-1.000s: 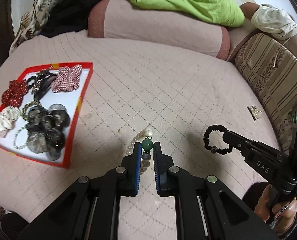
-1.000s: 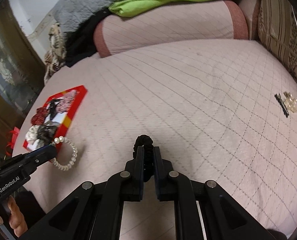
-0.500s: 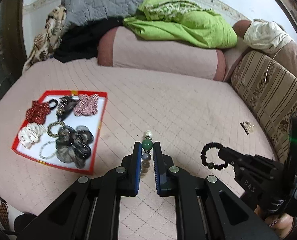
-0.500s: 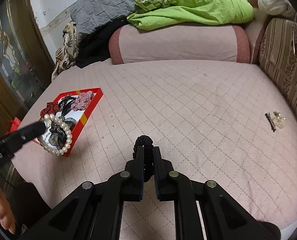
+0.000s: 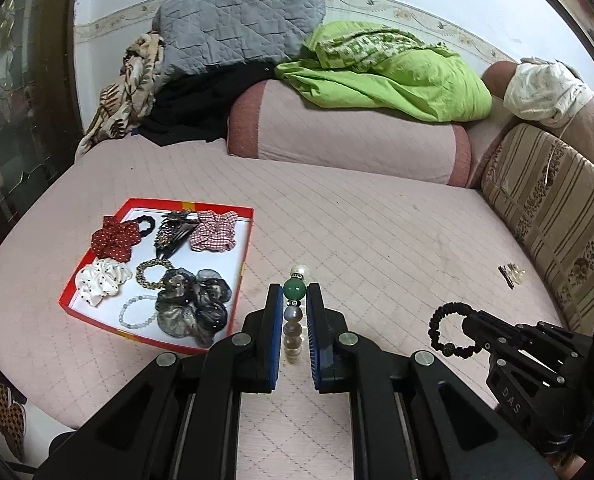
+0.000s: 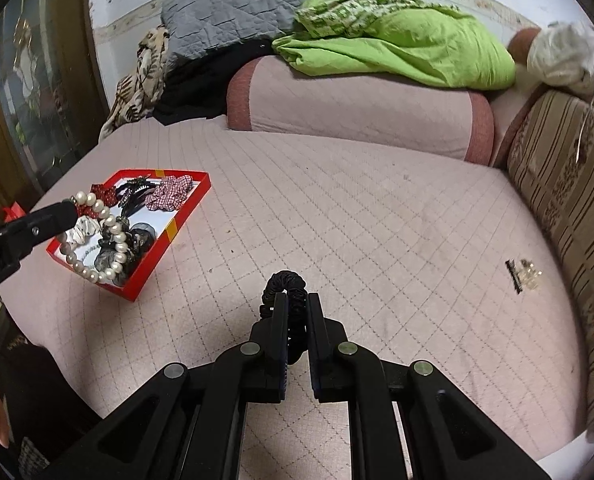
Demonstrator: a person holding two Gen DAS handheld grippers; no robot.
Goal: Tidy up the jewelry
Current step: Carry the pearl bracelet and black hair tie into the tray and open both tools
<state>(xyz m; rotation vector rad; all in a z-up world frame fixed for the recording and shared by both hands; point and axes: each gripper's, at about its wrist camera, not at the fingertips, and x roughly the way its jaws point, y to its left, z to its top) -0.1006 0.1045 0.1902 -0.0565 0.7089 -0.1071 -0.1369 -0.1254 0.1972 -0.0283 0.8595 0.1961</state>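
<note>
Your white pearl bracelet with the green bead hangs pinched between the nearly closed fingers of your left gripper, lifted clear of the pink quilted bed cover. It looks light and floppy, and the round beads are probably slippery, so keep the pads across the strand beside the big green bead. Your right gripper, at four o'clock in the left view, is closed tight on the black beaded bracelet; that one seems soft and springy, easy to hold anywhere on the loop. The red-rimmed white tray of scrunchies sits at ten o'clock. A small hair clip lies at two o'clock.
</note>
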